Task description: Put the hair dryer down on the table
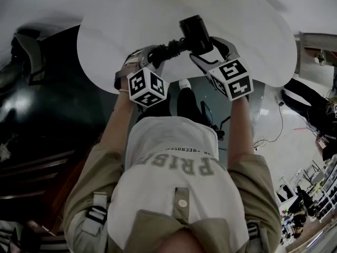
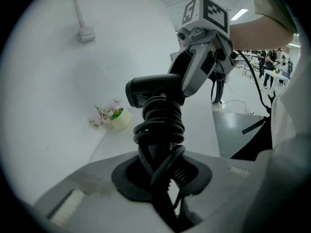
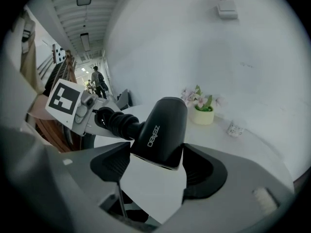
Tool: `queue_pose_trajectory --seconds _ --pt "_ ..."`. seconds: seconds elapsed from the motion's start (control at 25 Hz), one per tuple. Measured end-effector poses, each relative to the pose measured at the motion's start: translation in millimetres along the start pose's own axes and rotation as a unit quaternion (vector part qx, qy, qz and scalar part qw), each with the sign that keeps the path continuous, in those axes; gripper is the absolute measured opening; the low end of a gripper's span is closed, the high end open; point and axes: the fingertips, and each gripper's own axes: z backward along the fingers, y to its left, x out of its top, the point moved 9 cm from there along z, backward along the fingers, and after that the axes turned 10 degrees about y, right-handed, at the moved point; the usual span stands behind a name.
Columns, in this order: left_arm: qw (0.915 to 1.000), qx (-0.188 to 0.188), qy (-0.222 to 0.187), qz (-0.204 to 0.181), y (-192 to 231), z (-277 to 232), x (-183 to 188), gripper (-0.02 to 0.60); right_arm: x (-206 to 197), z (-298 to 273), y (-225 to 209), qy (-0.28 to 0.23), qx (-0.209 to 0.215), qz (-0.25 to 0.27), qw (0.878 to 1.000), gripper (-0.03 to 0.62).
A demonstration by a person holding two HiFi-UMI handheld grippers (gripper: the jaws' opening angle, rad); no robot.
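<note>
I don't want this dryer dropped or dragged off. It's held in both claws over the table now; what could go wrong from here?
1. The left claw grips the handle of the hair dryer over the wound cord; a loop could snag on release and tug the dryer along.
2. It hangs close to the near rim of the table; set down there, it might overhang and tip off.

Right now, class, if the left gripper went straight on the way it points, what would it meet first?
The black hair dryer: its cord-wrapped handle is clamped between the left gripper's jaws. Beyond its barrel, probably the right gripper, though depth is unclear.
</note>
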Motion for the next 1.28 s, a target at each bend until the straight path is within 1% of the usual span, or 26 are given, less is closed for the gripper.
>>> queue_pose_trajectory --seconds 0.36,0.52,0.88,1.28 --pt "0.9993 -0.033 0.018 0.008 -11.7 -15.2 -4.0 0.094 -15.2 -12.6 -3.9 0.027 0.015 -0.019 0.999 0.342" --pt "0.9985 -0.046 0.028 0.01 -12.0 -28.4 -4.4 0.094 -20.1 -24.1 -12.3 0.038 0.024 -0.028 0.999 0.342" --pt "0.9964 -0.066 0.049 0.019 -19.2 -45.9 -15.6 0.094 -30.3 -47.2 -15.5 0.067 0.044 -0.035 0.996 0.341" --pt "0.9937 -0.083 0.066 0.035 -17.8 -68.0 -24.1 0.094 -33.2 -73.4 -26.4 0.091 0.064 -0.039 0.993 0.341"
